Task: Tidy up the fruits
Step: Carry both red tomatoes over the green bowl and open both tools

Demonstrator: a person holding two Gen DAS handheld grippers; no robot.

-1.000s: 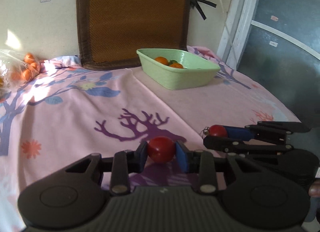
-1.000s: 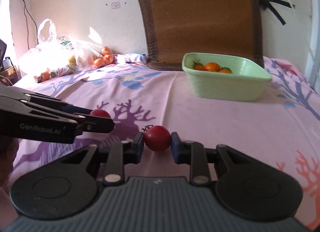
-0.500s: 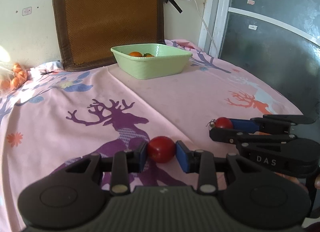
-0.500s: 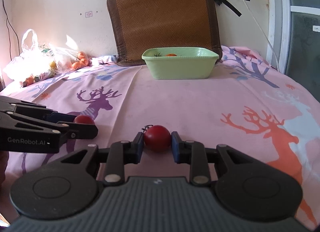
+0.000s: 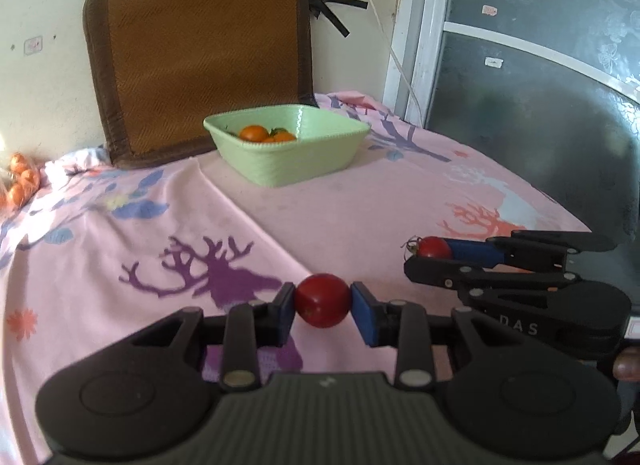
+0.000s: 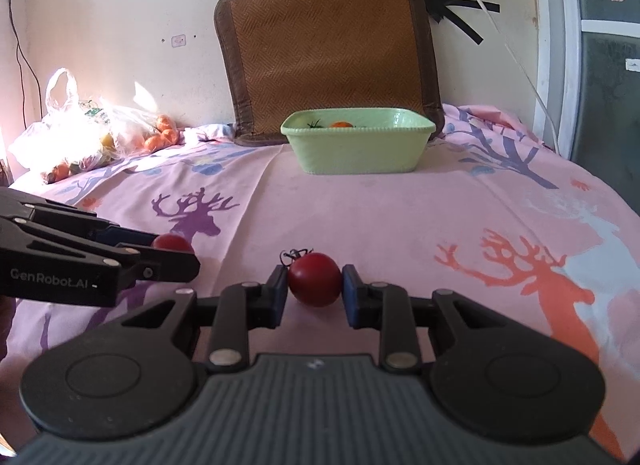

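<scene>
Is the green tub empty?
No: the left wrist view shows orange fruits lying inside the green tub.

A brown woven mat (image 6: 332,49) leans against the wall (image 6: 100,17).

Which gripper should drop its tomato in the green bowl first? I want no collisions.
Probably the right gripper: its tomato faces the bowl nearly straight ahead. The left gripper sees it off to the left.

Pink deer-print sheet (image 6: 400,217) carries green basin (image 6: 360,149), fruit bag (image 6: 84,137), brown cushion (image 6: 332,45).
</scene>
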